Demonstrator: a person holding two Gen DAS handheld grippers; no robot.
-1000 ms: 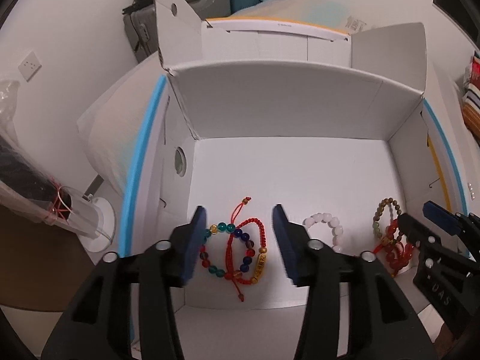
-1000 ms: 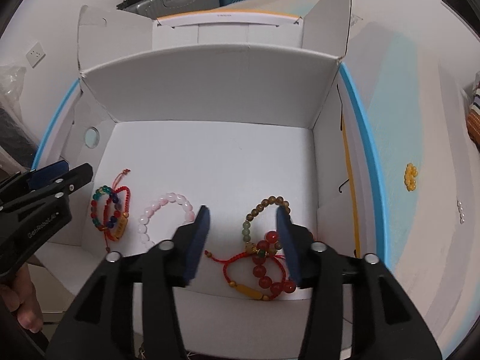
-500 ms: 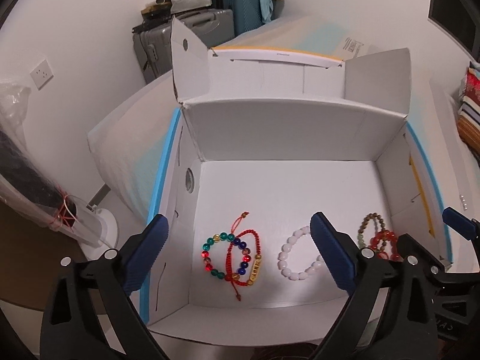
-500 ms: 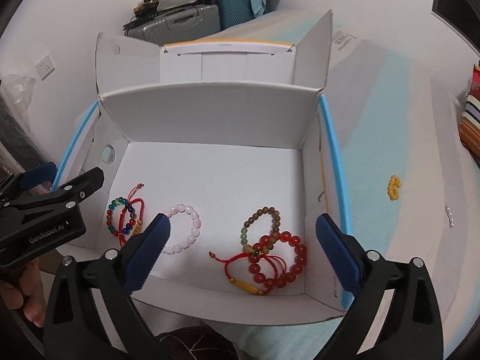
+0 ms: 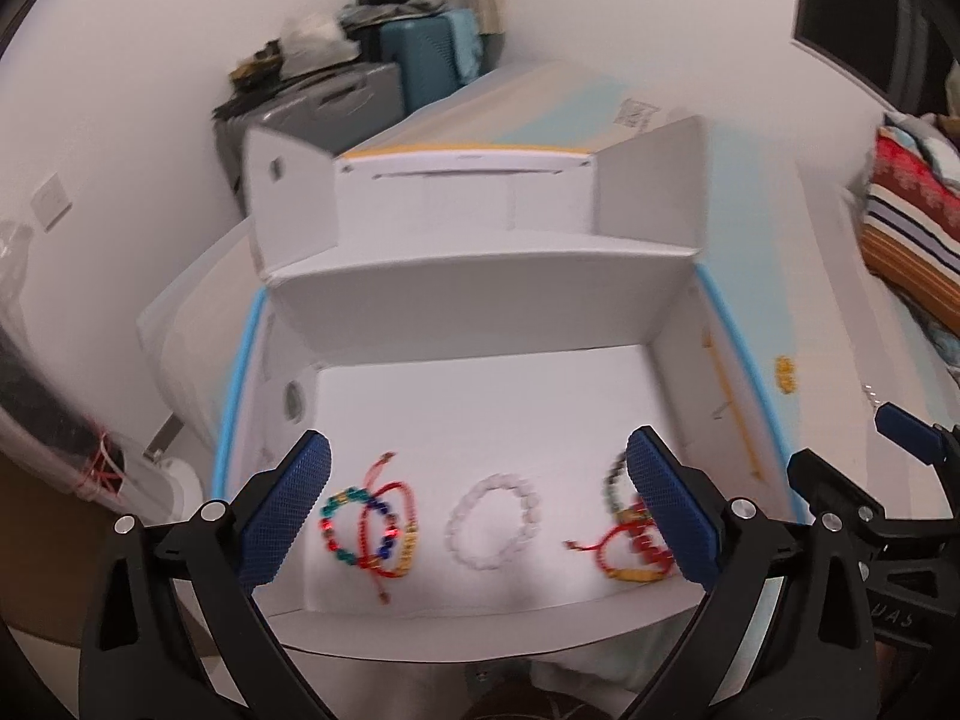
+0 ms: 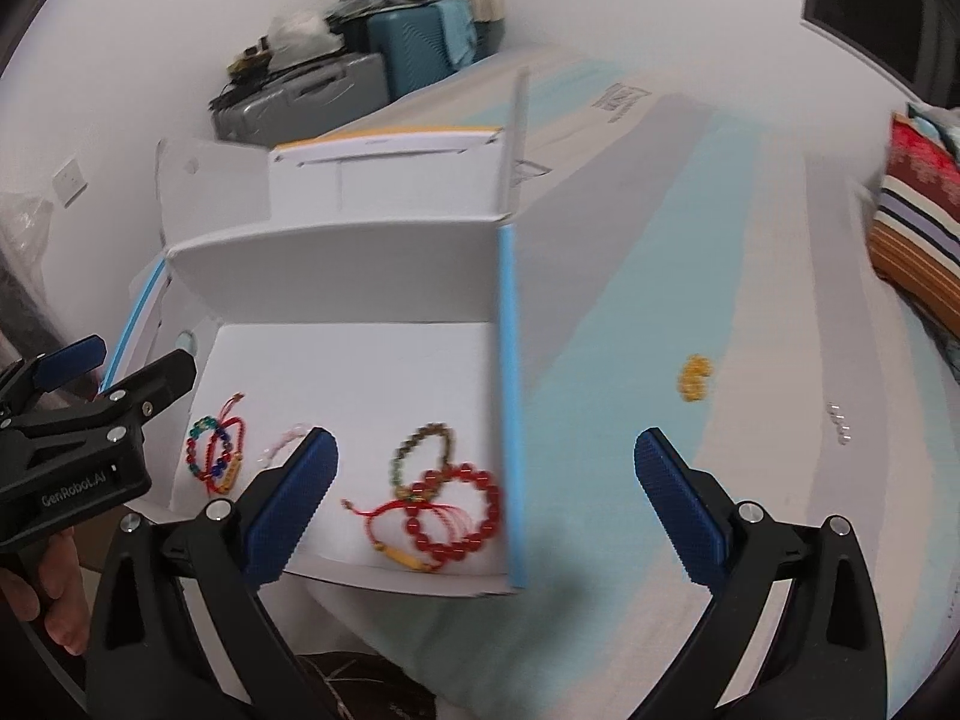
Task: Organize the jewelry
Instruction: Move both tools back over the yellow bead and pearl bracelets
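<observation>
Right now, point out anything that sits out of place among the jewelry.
Two pieces lie outside the white box, on the bedding to its right: a small yellow bead piece and a short row of pale beads. Every other bracelet lies on the box floor. Both tools are open and hold nothing.

"GenRobot.AI" is printed in white on the black left tool (image 6: 129,367) body

Far ahead of my grippers I see grey suitcase (image 5: 324,102) against wall, teal suitcase (image 5: 429,57) just beside it, clutter piled on top. Wall socket (image 5: 51,201) off to left. Striped cushion (image 6: 918,228) far right. Dark window (image 6: 870,0) upper right. Clear plastic bag (image 5: 36,414) at left edge, blurred.
</observation>
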